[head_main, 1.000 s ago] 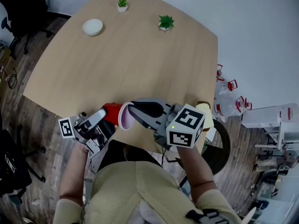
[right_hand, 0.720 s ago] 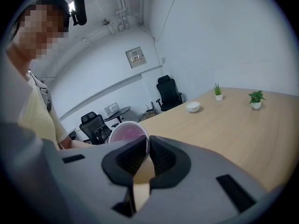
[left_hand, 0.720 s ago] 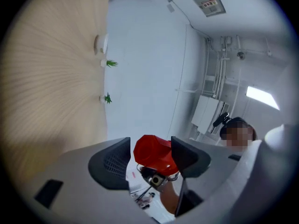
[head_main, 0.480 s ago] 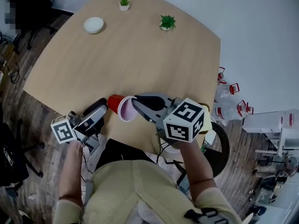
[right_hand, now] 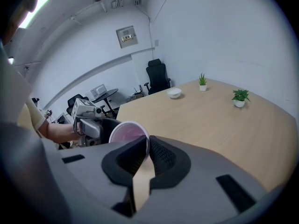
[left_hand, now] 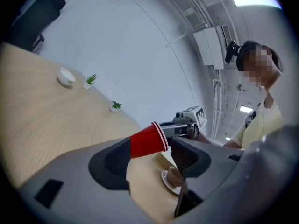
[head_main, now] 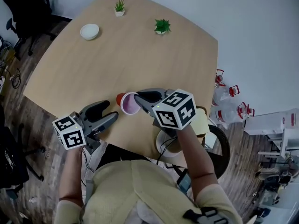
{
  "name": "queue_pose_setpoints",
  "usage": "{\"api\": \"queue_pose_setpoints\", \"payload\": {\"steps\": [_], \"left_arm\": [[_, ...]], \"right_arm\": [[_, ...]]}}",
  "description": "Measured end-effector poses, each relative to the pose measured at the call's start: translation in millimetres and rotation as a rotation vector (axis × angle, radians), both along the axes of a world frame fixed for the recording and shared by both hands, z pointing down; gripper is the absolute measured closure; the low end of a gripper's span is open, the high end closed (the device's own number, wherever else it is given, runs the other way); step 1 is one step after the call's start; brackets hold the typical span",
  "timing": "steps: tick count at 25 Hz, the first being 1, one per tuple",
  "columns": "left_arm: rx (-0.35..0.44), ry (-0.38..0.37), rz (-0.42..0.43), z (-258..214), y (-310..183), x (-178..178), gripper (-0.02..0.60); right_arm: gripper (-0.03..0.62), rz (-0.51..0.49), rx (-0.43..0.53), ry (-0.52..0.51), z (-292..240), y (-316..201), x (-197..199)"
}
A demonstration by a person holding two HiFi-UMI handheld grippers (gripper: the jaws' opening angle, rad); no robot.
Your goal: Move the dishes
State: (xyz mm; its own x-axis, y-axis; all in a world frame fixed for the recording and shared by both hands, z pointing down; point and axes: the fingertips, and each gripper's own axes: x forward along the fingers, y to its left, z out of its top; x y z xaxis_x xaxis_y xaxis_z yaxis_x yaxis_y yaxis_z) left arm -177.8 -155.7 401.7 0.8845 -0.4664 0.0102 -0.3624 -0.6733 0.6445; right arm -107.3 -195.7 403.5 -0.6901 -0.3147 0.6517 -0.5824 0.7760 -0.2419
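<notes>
One red cup (head_main: 126,101) | we pinch its rim in right claw (head_main: 138,98), likely to carry it | left claw (head_main: 111,111) open, just beside red cup

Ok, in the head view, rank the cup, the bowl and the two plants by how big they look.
1. cup, though it is nearest the camera, which flatters it
2. bowl
3. right plant and left plant: too alike to rank
</notes>
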Motion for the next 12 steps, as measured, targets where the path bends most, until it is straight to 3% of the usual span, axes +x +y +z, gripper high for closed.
{"api": "queue_pose_setpoints", "payload": {"steps": [8, 12], "left_arm": [[0.174, -0.362, 0.038, 18.0, -2.7, 16.6, 0.322], [0.222, -0.498, 0.043, 26.4, -9.0, 16.3, 0.322]], "right_arm": [[0.559, -0.025, -0.065, 0.095, 25.0, -19.9, -3.9], [0.559, -0.031, -0.096, 0.131, 34.5, -34.7, -10.2]]}}
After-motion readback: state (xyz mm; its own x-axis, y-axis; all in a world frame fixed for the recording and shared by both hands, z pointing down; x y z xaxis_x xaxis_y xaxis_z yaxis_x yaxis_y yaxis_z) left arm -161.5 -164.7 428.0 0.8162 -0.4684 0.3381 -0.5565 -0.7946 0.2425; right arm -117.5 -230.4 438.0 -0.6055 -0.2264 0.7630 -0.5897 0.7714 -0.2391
